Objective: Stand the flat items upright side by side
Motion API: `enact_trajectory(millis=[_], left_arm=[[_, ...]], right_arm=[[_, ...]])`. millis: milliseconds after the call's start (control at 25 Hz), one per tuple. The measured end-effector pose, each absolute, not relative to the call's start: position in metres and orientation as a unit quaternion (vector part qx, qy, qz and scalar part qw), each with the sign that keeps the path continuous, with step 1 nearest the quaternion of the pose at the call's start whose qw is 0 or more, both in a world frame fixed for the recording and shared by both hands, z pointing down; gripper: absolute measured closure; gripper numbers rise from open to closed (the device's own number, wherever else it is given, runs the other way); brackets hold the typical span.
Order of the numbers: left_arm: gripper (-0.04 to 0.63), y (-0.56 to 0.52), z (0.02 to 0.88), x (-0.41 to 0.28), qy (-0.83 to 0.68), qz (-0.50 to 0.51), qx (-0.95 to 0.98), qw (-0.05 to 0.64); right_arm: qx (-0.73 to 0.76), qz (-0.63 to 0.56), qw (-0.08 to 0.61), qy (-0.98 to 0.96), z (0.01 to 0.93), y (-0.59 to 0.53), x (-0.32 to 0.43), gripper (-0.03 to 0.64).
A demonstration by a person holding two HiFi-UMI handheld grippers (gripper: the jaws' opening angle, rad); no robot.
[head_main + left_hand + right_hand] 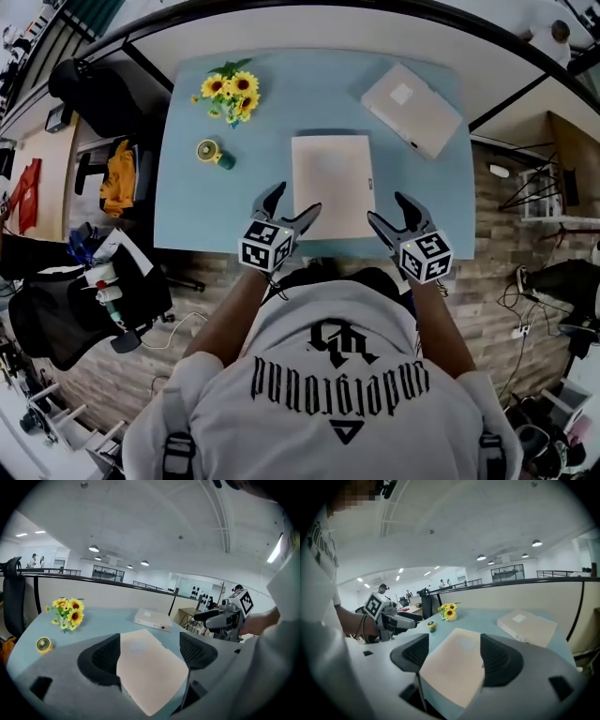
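A beige flat folder [332,185] lies flat in the middle of the blue table [187,206], near its front edge. A thicker white binder [411,108] lies flat at the back right. My left gripper [295,202] hovers open at the folder's near left corner, and my right gripper [388,210] hovers open at its near right corner. In the left gripper view the folder [150,667] shows between the spread jaws, untouched. The right gripper view has the same folder [454,667] between its open jaws, with the binder [527,626] beyond.
A bunch of sunflowers [230,94] stands at the back left, with a small yellow and green cup [214,153] in front of it. A partition rail runs behind the table. Chairs and clutter stand on the floor to the left.
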State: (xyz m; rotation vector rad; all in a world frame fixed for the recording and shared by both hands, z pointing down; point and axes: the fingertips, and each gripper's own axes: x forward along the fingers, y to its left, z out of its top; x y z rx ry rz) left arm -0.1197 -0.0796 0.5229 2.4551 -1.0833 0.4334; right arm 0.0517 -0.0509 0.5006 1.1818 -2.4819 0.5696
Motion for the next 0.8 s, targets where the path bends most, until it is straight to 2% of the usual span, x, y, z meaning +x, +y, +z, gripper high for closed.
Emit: enact_trajectory(millis=[160, 800], left_arm=[[0.186, -0.096, 0.561, -0.123, -0.373, 0.177, 0.877, 0.246], [0.175, -0.126, 0.682, -0.137, -0.38, 0.228, 0.803, 0.398]], right_arm=[[0.406, 0.219, 0.213, -0.861, 0.534, -0.066, 0.044, 0.285], [0.362, 0.39, 0.251, -0.809, 0.668, -0.124, 0.053, 0.275]])
